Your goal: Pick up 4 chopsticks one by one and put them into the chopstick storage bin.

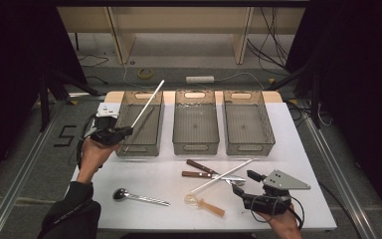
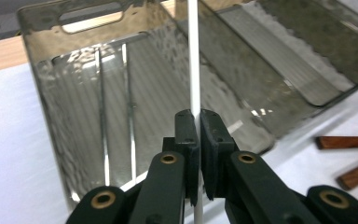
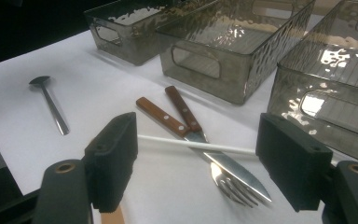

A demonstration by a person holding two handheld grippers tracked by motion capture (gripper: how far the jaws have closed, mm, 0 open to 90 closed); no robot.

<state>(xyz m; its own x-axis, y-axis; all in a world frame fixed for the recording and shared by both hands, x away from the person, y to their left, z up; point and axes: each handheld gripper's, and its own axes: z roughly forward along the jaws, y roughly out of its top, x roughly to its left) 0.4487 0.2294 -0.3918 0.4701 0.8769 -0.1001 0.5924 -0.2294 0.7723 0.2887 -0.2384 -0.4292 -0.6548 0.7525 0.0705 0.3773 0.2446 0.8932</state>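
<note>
Dark curtains close in both sides of the room, and cables trail over the floor beyond a white counter [image 1: 144, 174] that carries 3 smoky clear bins in a row along its far edge. At the left of that row, the left gripper [image 1: 123, 132] has its fingers [image 2: 186, 135] pressed tight on a thin white rod [image 1: 148, 103], pinching it near its lower end; the rod slants up and away over the left bin [image 1: 155, 130], its upper end past the bin's far wall, its lower end at the bin's near rim. In the left gripper view the rod [image 2: 193, 56] rises straight from between the black fingers, with the bin's ribbed floor behind it. The middle bin [image 1: 196, 144] and the right bin [image 1: 251, 147] stand just beside one another. Near the counter's near right corner, the right gripper [image 1: 244, 185] rests low with its fingers [image 3: 114, 154] spread wide and nothing between them. Just ahead of it lie 2 wooden-handled knives [image 1: 201, 170], a fork [image 3: 233, 189] and a second white rod [image 1: 224, 175] laid across them. An amber plastic piece [image 1: 206, 204] lies close to the near edge, and a metal spoon [image 1: 139, 197] sits alone toward the near left.
</note>
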